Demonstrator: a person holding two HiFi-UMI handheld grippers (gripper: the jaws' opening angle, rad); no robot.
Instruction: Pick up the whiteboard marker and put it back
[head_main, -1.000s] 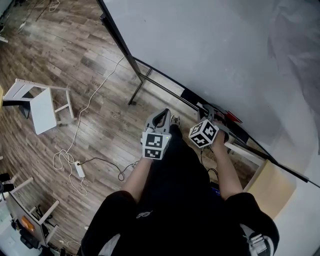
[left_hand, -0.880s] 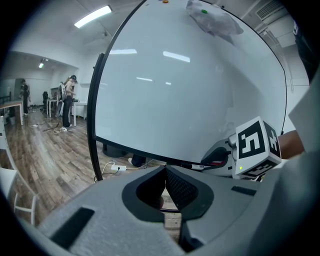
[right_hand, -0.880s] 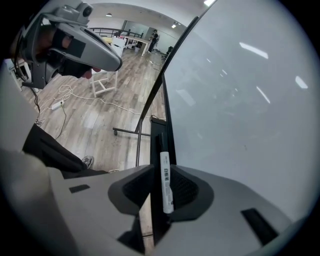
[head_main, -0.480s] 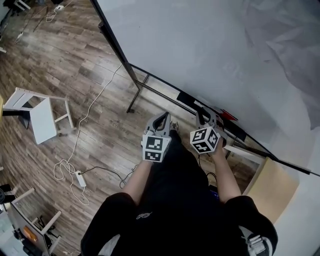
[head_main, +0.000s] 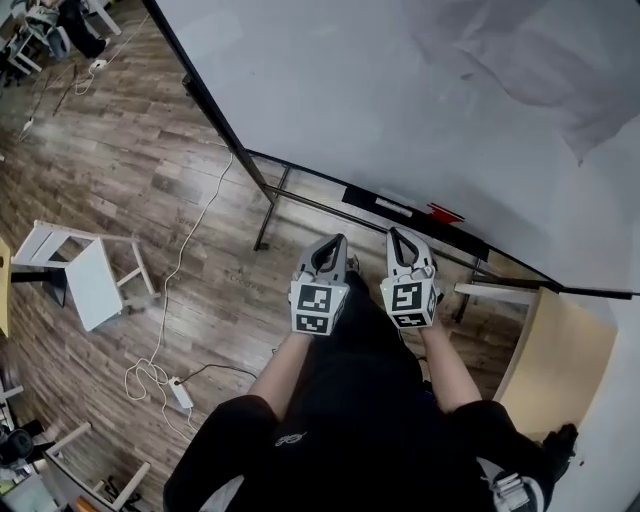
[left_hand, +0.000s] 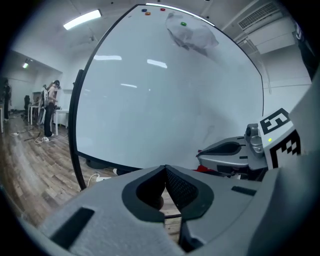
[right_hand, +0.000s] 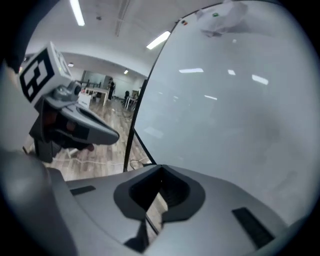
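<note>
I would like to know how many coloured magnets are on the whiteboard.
3, along the top edge of the whiteboard in the left gripper view: the leftmost magnet, the red magnet beside it, and the green magnet on the crumpled sheet. More may lie out of frame.

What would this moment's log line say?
left tool: shut, empty | right tool: shut, empty | both held side by side before whiteboard | red marker on its tray
</note>
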